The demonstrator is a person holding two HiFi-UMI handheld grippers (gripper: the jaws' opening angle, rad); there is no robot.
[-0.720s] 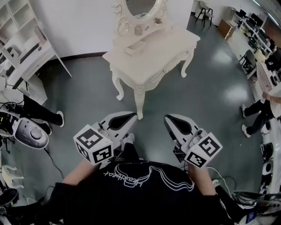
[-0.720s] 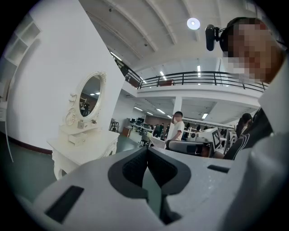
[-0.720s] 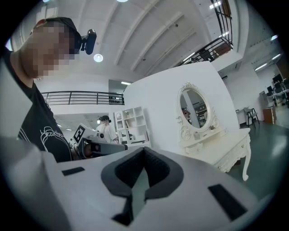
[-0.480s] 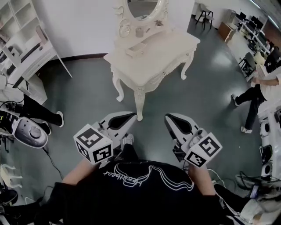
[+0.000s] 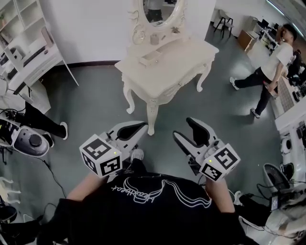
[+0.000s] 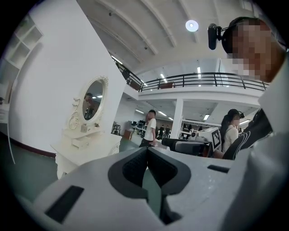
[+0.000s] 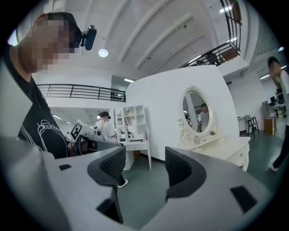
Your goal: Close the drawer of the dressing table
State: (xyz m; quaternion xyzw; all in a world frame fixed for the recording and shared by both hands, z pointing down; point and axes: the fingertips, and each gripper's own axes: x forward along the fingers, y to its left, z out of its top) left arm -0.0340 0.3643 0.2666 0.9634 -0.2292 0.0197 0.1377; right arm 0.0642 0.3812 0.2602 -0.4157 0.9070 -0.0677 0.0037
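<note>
Head view steeply downward, gripper views level, dressing table [image 5: 177, 67] common to all.

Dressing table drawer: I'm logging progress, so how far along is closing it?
Done: nothing yet; the small drawer sticks out on top of the dressing table. In hand: only the approach. The left claw is shut and empty, the right claw open and empty, both well short of the table. Left: step closer and push the drawer in.

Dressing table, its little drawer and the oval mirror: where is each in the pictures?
dressing table [image 5: 179, 64], head view, on its bare top.
drawer [image 5: 149, 59], head view, on the pulled-out box.
mirror [image 5: 158, 8], head view, on the glass.
</note>
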